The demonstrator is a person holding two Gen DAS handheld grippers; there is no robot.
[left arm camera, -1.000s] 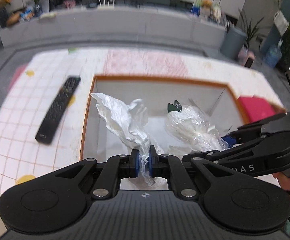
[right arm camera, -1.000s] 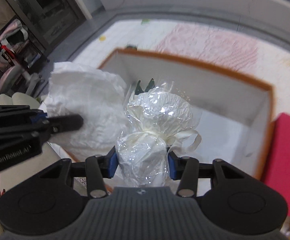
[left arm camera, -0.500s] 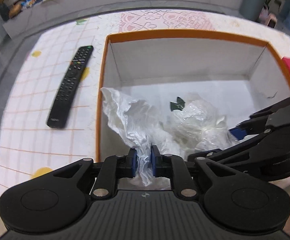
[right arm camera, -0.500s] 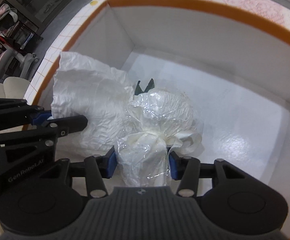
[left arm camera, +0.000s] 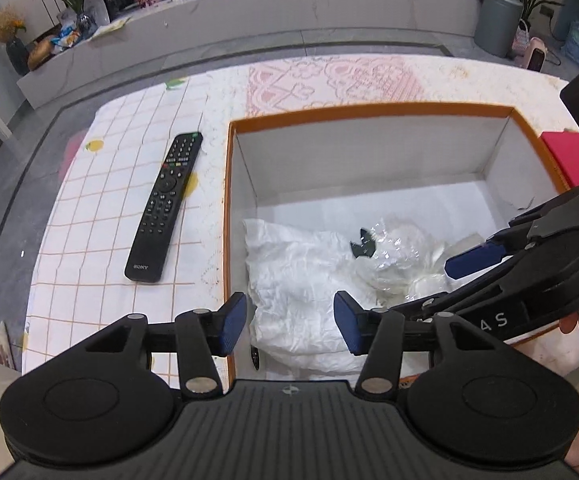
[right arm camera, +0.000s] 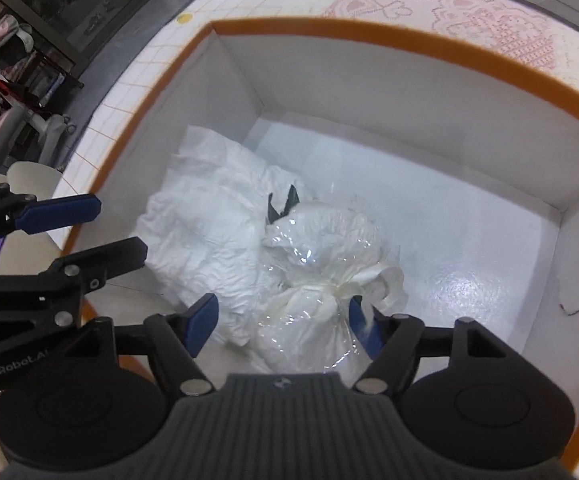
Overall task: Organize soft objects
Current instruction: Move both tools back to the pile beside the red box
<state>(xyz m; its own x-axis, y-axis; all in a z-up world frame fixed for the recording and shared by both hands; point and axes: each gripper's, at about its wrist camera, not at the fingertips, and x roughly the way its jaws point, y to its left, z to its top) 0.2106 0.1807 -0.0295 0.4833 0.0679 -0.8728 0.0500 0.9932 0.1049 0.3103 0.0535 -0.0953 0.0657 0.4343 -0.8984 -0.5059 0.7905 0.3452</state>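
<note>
Both soft items now lie inside the white cardboard box with the orange rim (left arm camera: 373,110), on its floor at the near-left corner. The crumpled white tissue-paper bundle (left arm camera: 297,276) sits directly ahead of and below your left gripper (left arm camera: 289,322), between its blue pads but touching neither. Its jaws are opening, already spread fairly wide, gripping nothing.

The clear cellophane-wrapped white bundle tied with a cream ribbon (right arm camera: 321,276) lies just right of the paper bundle, touching it, long axis running from your right gripper (right arm camera: 285,320) toward the box's far wall, with a small dark tag at the far end. The right jaws are opening too; the left pad stands clear of the wrap, while the right pad is just beside the ribbon knot and contact there is hard to tell. Looks released.

Each gripper is nearest its own bundle. A black remote control (left arm camera: 165,208) lies on the tiled-cloth counter (left arm camera: 101,208) left of the box, apart from it. Next move, likely: lift both grippers straight out.
</note>
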